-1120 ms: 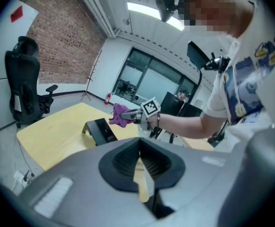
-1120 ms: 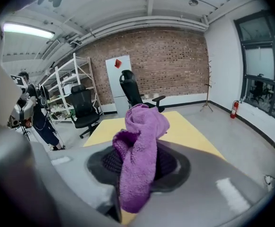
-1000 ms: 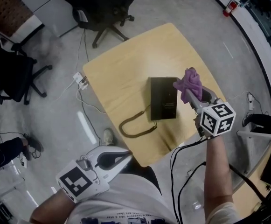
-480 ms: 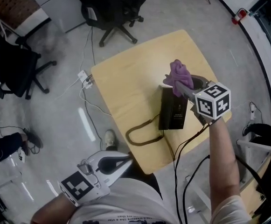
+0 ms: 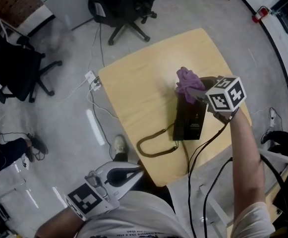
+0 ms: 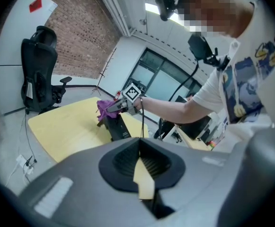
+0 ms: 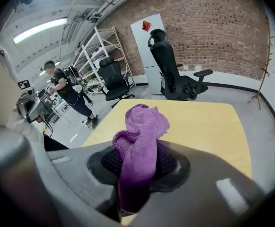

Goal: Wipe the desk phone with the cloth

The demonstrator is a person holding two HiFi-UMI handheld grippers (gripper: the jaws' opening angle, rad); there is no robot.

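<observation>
A black desk phone [image 5: 190, 122] lies on the yellow wooden table [image 5: 139, 90], with its coiled cord [image 5: 156, 144] looping off toward the near edge. My right gripper [image 5: 192, 91] is shut on a purple cloth [image 5: 187, 82] and holds it at the phone's far end. The right gripper view shows the cloth [image 7: 139, 136] bunched between the jaws, hiding the phone. My left gripper [image 5: 134, 168] hangs low beside my body, off the table, shut with nothing in it. From the left gripper view the phone [image 6: 118, 126] and cloth [image 6: 104, 107] appear in the distance.
Black office chairs stand on the floor beyond the table [image 5: 126, 11] and at the left [image 5: 15, 73]. A white power strip [image 5: 91, 81] with cables lies by the table's left corner. A person [image 7: 66, 91] stands far off near shelving.
My right gripper has carried the cloth leftward from beside the phone onto its far end. The left gripper has stayed low by my body.
</observation>
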